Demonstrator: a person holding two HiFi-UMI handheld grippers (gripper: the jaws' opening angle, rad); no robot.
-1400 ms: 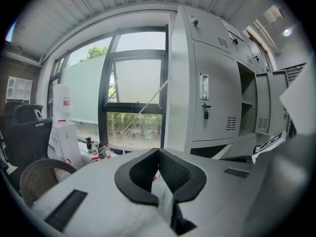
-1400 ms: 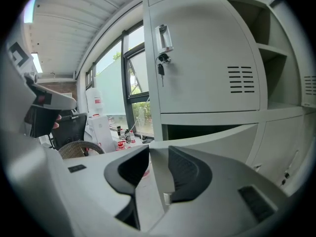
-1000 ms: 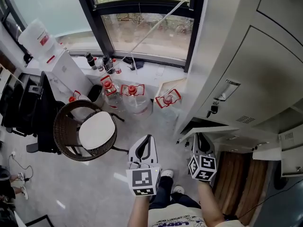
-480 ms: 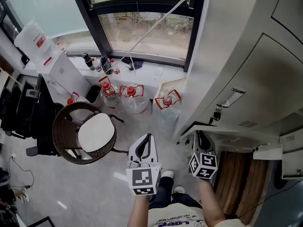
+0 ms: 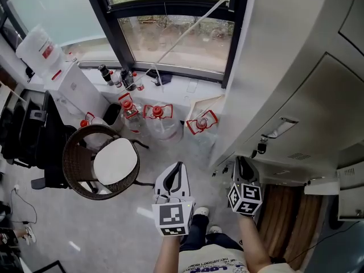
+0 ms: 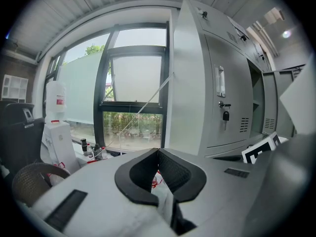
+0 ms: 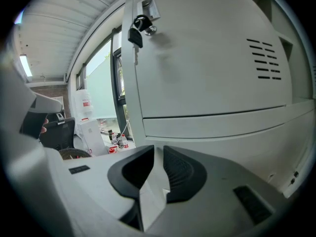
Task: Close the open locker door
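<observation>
**Locker door ajar, closing push in hand**

The grey locker door [image 7: 207, 73] is seen close ahead of the right gripper [image 7: 158, 149]. Its key [image 7: 136, 33] hangs in the lock at the upper left, and vent slots [image 7: 264, 58] are cut at the right. In the head view a dark gap is seen under the door's lower edge, so the door is judged not yet shut. The right fingers are held slightly apart with nothing between them. Contact with the door cannot be confirmed. The left gripper [image 6: 158, 152] is held off to the side, its fingers clenched on nothing.

Judged method: the push is best placed on the flat panel near the lock side, far from the hinges. The key should be kept clear of the fingers. Pressure should be kept steady until the door is seated, not slammed.

Surroundings: a wicker chair [image 5: 102, 158], water jugs [image 5: 159, 118] on the floor under the window [image 5: 176, 33], and a water dispenser [image 5: 74, 84] are noted at the left. All are well apart from the door, so none is judged to obstruct its swing.
</observation>
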